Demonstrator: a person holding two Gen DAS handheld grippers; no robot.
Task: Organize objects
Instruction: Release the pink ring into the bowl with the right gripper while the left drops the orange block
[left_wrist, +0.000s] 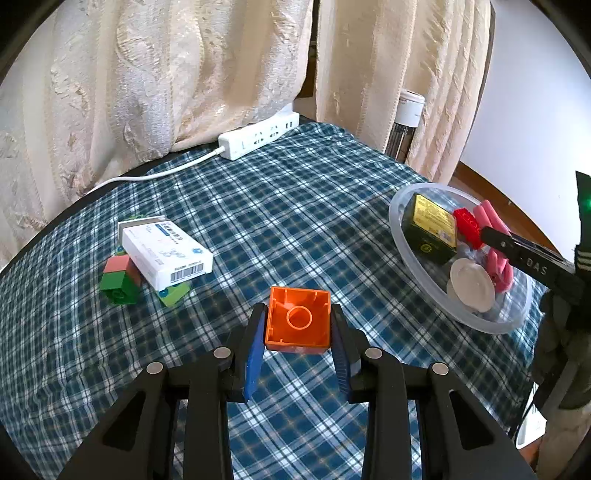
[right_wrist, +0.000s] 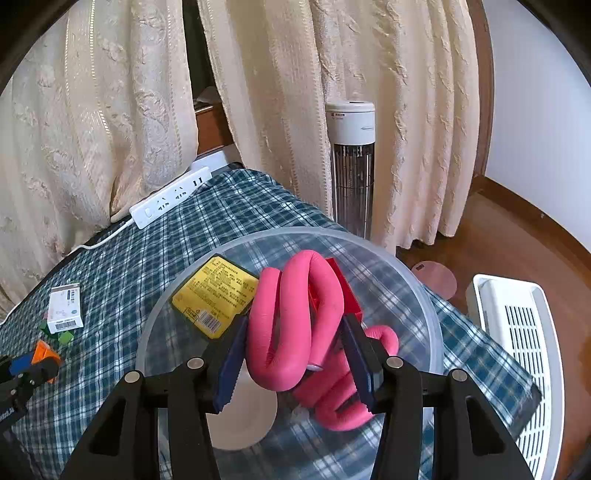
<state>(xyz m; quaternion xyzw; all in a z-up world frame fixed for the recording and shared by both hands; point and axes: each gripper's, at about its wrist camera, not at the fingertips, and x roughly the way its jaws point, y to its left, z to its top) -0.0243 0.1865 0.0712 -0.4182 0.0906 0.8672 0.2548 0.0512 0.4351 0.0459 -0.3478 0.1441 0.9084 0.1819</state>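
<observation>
My left gripper (left_wrist: 298, 325) is shut on an orange hollow brick (left_wrist: 298, 320), held over the plaid tablecloth (left_wrist: 280, 206). My right gripper (right_wrist: 293, 343) is shut on a pink foam-covered looped tool (right_wrist: 295, 317) above the clear plastic bowl (right_wrist: 155, 317). The bowl (left_wrist: 402, 240) also holds a black box with a yellow label (right_wrist: 216, 295), a red brick (right_wrist: 343, 291) and a white round lid (right_wrist: 243, 417). A white medicine box (left_wrist: 166, 251) lies on green and red bricks (left_wrist: 120, 278) at the left.
A white power strip (left_wrist: 258, 138) with its cable lies at the table's far edge by cream curtains. A white tower fan (right_wrist: 351, 166) stands behind the table. A white slotted basket (right_wrist: 517, 354) sits on the wooden floor at the right.
</observation>
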